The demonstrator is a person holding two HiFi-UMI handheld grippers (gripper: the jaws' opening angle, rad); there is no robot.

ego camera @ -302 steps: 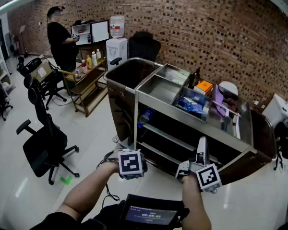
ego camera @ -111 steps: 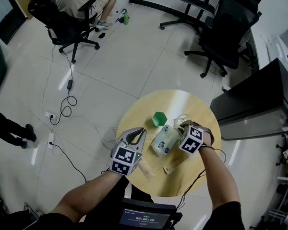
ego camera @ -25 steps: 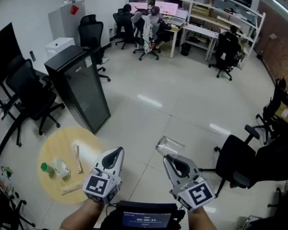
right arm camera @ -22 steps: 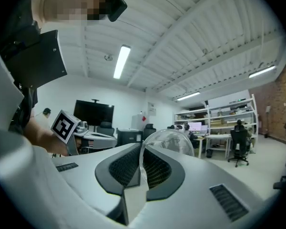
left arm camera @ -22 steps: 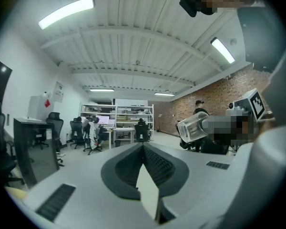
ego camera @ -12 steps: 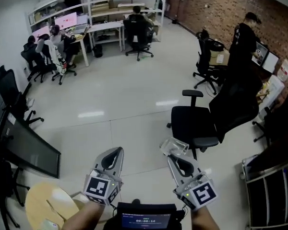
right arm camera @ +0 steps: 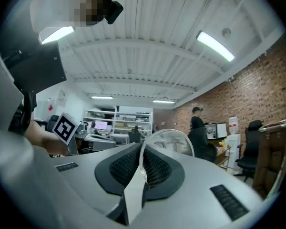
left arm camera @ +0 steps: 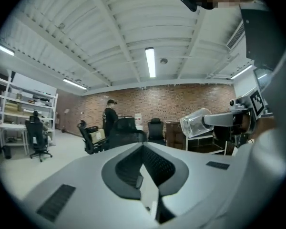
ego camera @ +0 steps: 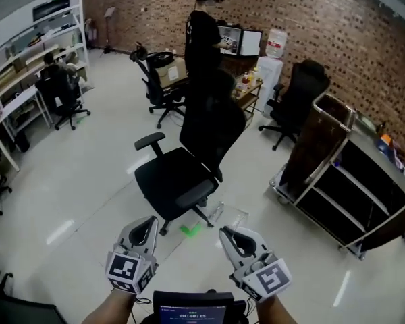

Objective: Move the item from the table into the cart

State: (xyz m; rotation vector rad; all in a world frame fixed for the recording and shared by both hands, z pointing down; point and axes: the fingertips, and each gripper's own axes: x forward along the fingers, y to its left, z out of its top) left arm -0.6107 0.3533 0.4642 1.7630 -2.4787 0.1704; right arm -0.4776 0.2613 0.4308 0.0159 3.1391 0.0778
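A clear plastic cup point(ego camera: 233, 215) is pinched by its rim in my right gripper point(ego camera: 225, 233), which is shut on it and held low at the bottom of the head view. In the right gripper view the cup's round rim point(right arm camera: 170, 142) stands up from the shut jaws of the right gripper point(right arm camera: 142, 149). My left gripper point(ego camera: 148, 223) is beside it, shut and empty; its jaws meet in the left gripper view point(left arm camera: 143, 148), where the cup point(left arm camera: 196, 123) shows to the right. The steel cart point(ego camera: 349, 181) with open shelves stands at the right.
A black office chair point(ego camera: 187, 160) stands on the floor straight ahead, between me and the room's far side. A person point(ego camera: 204, 38) stands by a desk near the brick wall, with a water dispenser point(ego camera: 269, 66) and another chair point(ego camera: 294, 101) close to the cart.
The head view has swung away from the round wooden table and the desks to the brick wall and the cart. Both grippers keep their pose, the right one still holding the cup.
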